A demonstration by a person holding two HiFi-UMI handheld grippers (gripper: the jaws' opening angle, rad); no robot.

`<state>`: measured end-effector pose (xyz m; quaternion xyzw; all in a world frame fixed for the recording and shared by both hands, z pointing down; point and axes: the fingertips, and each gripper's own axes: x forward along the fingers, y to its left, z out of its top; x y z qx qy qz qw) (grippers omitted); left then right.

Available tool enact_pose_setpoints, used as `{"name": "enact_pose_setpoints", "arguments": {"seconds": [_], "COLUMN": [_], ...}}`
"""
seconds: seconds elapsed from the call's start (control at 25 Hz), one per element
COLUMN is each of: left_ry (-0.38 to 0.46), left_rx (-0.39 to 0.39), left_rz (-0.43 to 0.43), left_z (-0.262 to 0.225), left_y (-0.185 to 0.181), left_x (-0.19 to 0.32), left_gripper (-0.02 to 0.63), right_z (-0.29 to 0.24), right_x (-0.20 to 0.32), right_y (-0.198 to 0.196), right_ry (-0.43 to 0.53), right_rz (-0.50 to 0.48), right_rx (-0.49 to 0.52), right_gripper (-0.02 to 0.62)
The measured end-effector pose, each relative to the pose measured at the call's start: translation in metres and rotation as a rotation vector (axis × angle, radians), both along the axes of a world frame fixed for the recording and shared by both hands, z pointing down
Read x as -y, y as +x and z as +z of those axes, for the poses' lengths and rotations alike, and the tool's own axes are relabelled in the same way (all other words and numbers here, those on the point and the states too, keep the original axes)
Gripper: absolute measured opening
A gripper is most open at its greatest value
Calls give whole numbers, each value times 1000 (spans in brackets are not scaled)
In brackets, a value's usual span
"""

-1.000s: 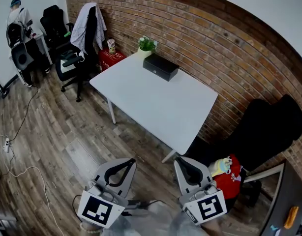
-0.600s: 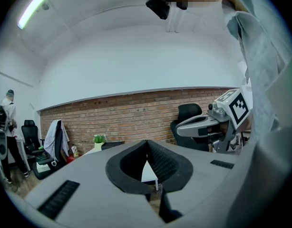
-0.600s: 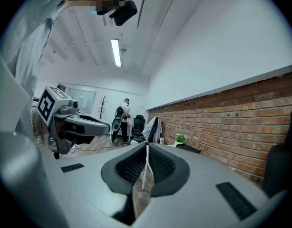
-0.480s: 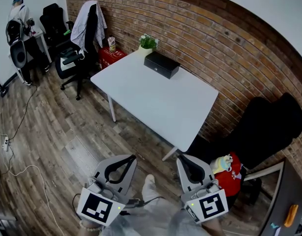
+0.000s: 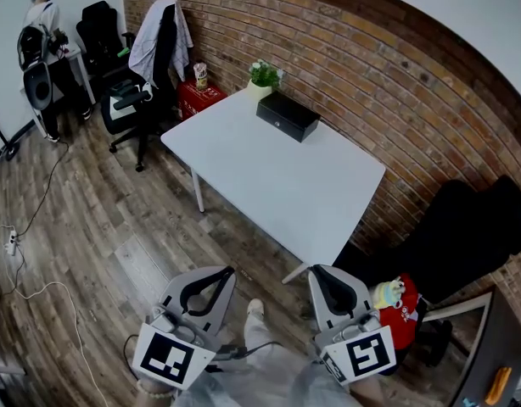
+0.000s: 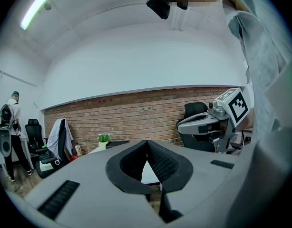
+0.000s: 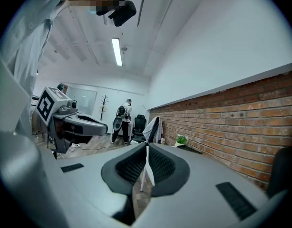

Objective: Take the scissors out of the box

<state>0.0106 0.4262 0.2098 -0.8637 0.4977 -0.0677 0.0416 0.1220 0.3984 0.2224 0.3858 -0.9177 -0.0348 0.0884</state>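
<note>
A closed black box point(image 5: 288, 115) sits at the far end of the white table point(image 5: 277, 193), next to a small potted plant point(image 5: 263, 76). No scissors show in any view. My left gripper point(image 5: 229, 271) and right gripper point(image 5: 314, 270) are held low over the wooden floor, well short of the table's near corner. Both are shut with nothing between the jaws. In the left gripper view the pads point(image 6: 160, 163) meet at the tip, and the box point(image 6: 117, 144) shows far off. In the right gripper view the pads point(image 7: 134, 165) also meet.
An office chair draped with a cloth point(image 5: 154, 49) and a red crate point(image 5: 197, 98) stand left of the table. At right are a black chair point(image 5: 473, 236) and a plush toy point(image 5: 388, 293). A person point(image 5: 42, 19) stands far left. Cables point(image 5: 40, 295) lie on the floor.
The head view has moved slightly nearer the table. A shoe has come into view between the grippers. Both grippers stay shut and low.
</note>
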Motion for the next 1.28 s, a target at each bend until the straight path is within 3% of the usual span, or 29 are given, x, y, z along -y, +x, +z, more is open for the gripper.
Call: {"name": "enact_pose_setpoints", "arguments": {"seconds": [0.36,1.28], "left_ry": [-9,-5], "left_rx": [-29,35], "left_rz": [-17,-53], "left_z": [1,2], "left_y": [2,-4], "left_x": [56,212], "left_gripper": [18,17], "right_z": [3,4], "right_x": [56,222], "right_y": [0,-22], "right_ry": [0,5], "right_rz": [-11,-85], "right_rx": [-12,20], "right_gripper": [44,44]}}
